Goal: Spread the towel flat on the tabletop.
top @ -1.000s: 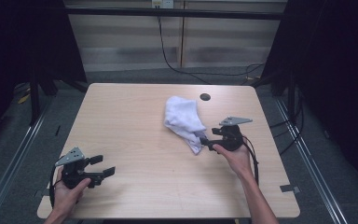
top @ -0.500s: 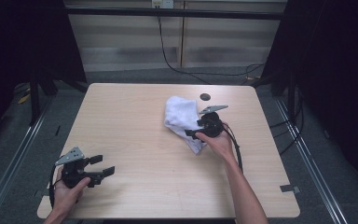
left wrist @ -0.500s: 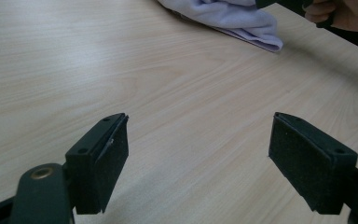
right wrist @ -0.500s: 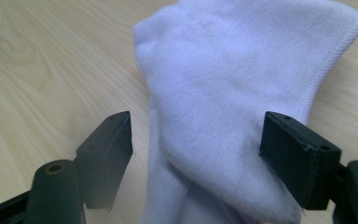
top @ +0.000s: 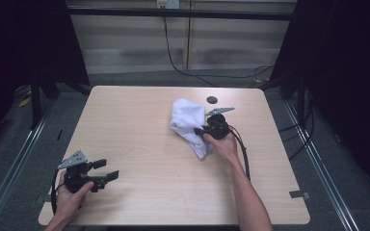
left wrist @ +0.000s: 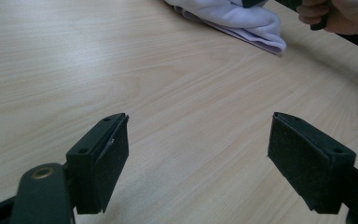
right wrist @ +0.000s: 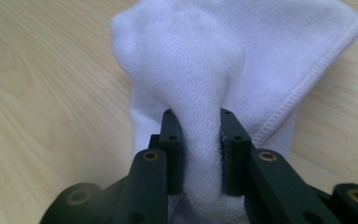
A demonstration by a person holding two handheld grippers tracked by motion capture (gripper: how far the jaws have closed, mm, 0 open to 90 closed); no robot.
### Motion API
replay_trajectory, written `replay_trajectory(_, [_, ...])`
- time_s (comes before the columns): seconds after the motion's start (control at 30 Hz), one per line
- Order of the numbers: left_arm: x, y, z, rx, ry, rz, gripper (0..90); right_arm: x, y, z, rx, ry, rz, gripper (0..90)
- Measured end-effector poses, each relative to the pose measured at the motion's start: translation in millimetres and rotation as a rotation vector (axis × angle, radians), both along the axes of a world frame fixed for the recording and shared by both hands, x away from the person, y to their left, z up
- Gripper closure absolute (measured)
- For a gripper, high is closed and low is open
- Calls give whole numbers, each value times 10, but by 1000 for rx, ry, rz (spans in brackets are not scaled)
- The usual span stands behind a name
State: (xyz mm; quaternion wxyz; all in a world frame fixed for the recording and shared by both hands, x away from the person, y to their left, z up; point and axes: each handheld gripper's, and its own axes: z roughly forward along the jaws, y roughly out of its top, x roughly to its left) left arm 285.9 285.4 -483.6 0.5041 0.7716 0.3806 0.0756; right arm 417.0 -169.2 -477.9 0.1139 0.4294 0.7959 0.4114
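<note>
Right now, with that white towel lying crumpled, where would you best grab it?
By a raised fold, from its right side. The towel bunches into a soft ridge above the table, and the right gripper has just been closing on such a fold.

Light wood table (top: 139, 125) on grey floor (top: 125, 79) — metal rails (top: 9, 159) along both sides. Pale panelled wall (top: 139, 38) behind, black cable (top: 173, 53) hanging down it. Dark curtains (top: 24, 38) left and right — dim surroundings.
</note>
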Motion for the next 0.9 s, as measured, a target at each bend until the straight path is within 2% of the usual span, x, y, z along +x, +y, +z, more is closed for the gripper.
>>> replay_trajectory(0.07, [3,-1,-3,4,-1,-3,202,-21,7,12,3,-4,7,767])
replay_trajectory(0.13, [8,0,-8,4,2,2,202,-129,31,33,24,-8,29,770])
replay_trajectory(0.2, [15,0,-9,0,5,3,203,-172,39,26,26,-13,39,770])
replay_trajectory(0.3, [19,-10,-15,7,7,2,208,-329,57,6,55,-7,60,769])
replay_trajectory(0.33, [19,-20,-17,9,6,3,210,-459,69,-3,62,-8,85,768])
replay_trajectory(0.37, [18,-25,-14,14,4,0,210,-459,69,-3,62,-8,85,768])
replay_trajectory(0.4, [13,-32,-9,14,2,1,212,-580,88,-10,61,-13,109,764])
replay_trajectory(0.43, [8,-40,-4,13,1,-2,212,-580,88,-10,61,-13,109,764])
replay_trajectory(0.47, [3,-50,2,15,0,-4,213,-647,100,-8,62,-10,121,763])
replay_trajectory(0.5, [-3,-63,9,19,-3,-9,217,-782,141,1,60,-10,153,757])
replay_trajectory(0.6, [-10,-112,31,23,-6,-23,223,-901,183,14,53,-9,177,746])
replay_trajectory(0.67, [-4,-157,46,20,-8,-30,251,-1075,274,30,64,-1,226,695])
replay_trajectory(0.7, [14,-216,63,29,-9,-36,255,-1104,296,37,72,2,234,653])
replay_trajectory(0.73, [14,-216,63,29,-9,-36,259,-1104,296,37,72,2,234,653])
replay_trajectory(0.8, [41,-304,105,48,-16,-53,275,-1185,324,91,99,-16,252,554])
replay_trajectory(0.87, [51,-385,154,53,-28,-81,324,-1291,236,213,150,-40,233,479])
replay_trajectory(0.9, [52,-421,178,51,-30,-95,349,-1325,181,244,159,-47,217,466])
